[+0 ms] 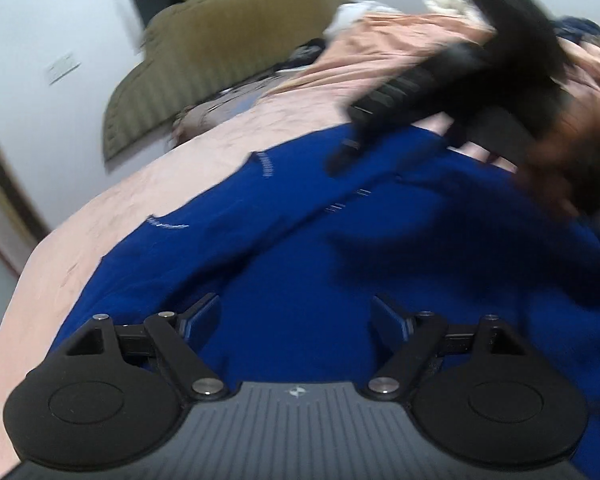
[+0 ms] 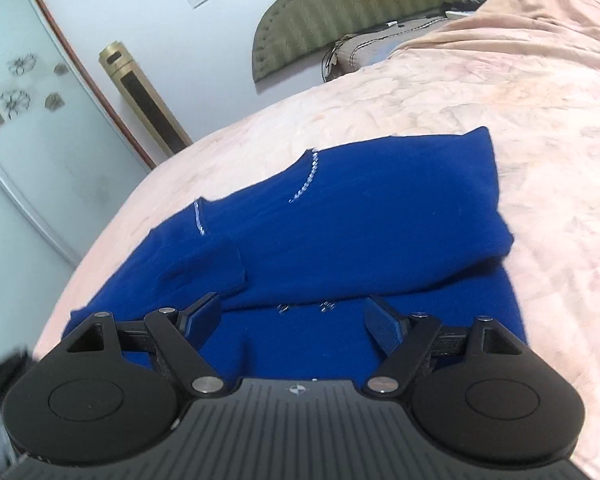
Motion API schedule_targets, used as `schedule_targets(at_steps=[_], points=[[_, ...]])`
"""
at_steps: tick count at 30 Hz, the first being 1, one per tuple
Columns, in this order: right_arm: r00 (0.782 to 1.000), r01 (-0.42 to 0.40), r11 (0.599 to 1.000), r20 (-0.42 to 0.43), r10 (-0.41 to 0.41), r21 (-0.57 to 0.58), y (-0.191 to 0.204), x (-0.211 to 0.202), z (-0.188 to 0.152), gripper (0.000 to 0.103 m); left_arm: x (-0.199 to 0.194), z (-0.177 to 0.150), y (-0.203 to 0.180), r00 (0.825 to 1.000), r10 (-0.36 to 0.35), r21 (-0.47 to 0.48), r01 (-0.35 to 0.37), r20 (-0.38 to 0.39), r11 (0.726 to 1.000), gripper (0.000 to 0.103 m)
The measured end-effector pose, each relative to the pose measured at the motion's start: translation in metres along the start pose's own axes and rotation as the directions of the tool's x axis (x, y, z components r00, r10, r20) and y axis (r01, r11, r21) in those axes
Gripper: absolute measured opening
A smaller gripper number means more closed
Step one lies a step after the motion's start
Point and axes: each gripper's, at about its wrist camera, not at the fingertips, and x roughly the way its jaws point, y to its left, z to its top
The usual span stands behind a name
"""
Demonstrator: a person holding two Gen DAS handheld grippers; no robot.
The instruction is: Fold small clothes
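Note:
A royal-blue garment (image 2: 360, 224) with small silver trim lies partly folded on the pink bedspread (image 2: 520, 120); its upper layer is laid over the lower one. It also fills the left wrist view (image 1: 300, 248). My left gripper (image 1: 296, 316) is open and empty, just above the blue cloth. My right gripper (image 2: 294, 316) is open and empty over the garment's near edge. The right gripper also shows blurred in the left wrist view (image 1: 460, 80), held by a hand above the garment's far side.
An olive padded headboard (image 2: 340, 8) and pillows (image 2: 364, 54) stand at the bed's far end. A gold tower unit (image 2: 144, 96) and a glass door (image 2: 28, 120) are left of the bed. Loose clothes (image 1: 452, 4) pile at the back right.

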Motion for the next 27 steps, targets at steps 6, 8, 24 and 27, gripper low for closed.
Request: schedule_targets(at_steps=[6,8,24,27], points=[[0.976,-0.207,0.975,-0.050,0.212,0.087,0.008,0.037,0.013,0.082,-0.024,-0.028,0.025,0.998,0.056,-0.132,-0.058,-0.019,0.990,0.083],[0.979,-0.191,0.976,-0.047,0.197,0.109,0.010,0.057,0.023,0.083,-0.026,-0.032,0.042,0.996,0.081,-0.237,-0.090,-0.044,0.967,0.083],[0.983,-0.170,0.982,-0.078,0.164,-0.079,0.075,0.092,0.071,0.008,-0.002,-0.037,0.103,0.938,0.297,-0.423,-0.346,-0.180,0.838,0.083],[0.984,-0.167,0.978,0.035,0.172,-0.129,0.087,0.058,0.094,0.008,0.013,-0.030,0.101,0.921,0.336,-0.363,-0.386,-0.195,0.848,0.083]])
